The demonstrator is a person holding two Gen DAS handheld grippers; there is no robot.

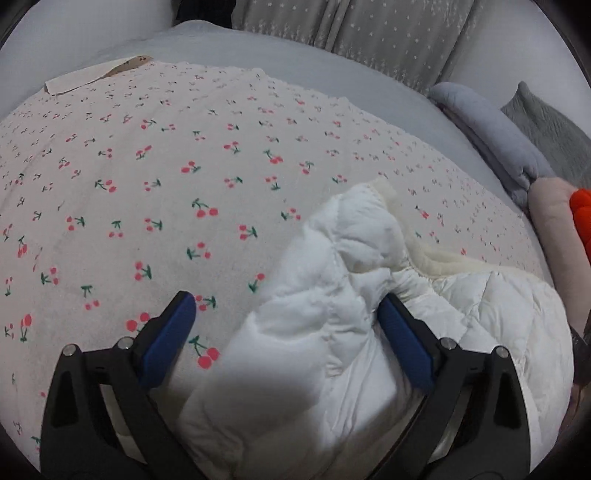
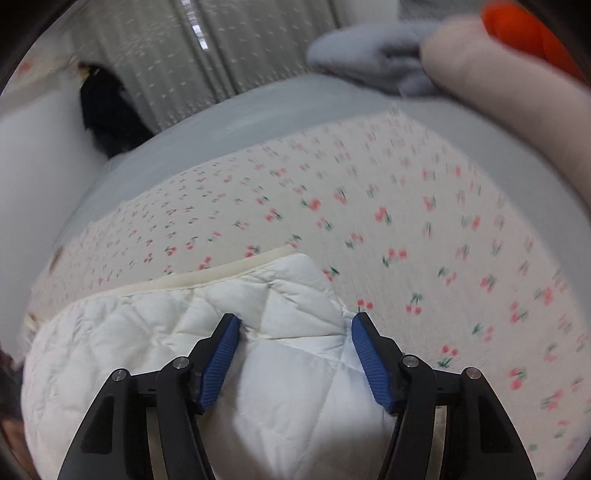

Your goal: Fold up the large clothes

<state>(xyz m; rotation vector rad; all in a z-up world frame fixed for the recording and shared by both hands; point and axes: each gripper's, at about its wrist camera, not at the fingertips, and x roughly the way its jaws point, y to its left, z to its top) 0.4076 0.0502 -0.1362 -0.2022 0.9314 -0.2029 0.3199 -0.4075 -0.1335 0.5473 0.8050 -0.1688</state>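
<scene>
Both grippers tilt downward. The left gripper (image 1: 286,314) stands wide open (blue pads far apart). The right gripper (image 2: 293,332) is parted less widely.

A cherry-print sheet (image 1: 221,155) (over grey bedding (image 1: 332,70)) carries the white quilted garment (image 1: 332,332).

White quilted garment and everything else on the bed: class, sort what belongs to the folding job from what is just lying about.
Job: white quilted garment; left hand-held gripper; right hand-held gripper.

Lying about: cherry-print sheet; grey folded cloth; orange item; curtain.
</scene>
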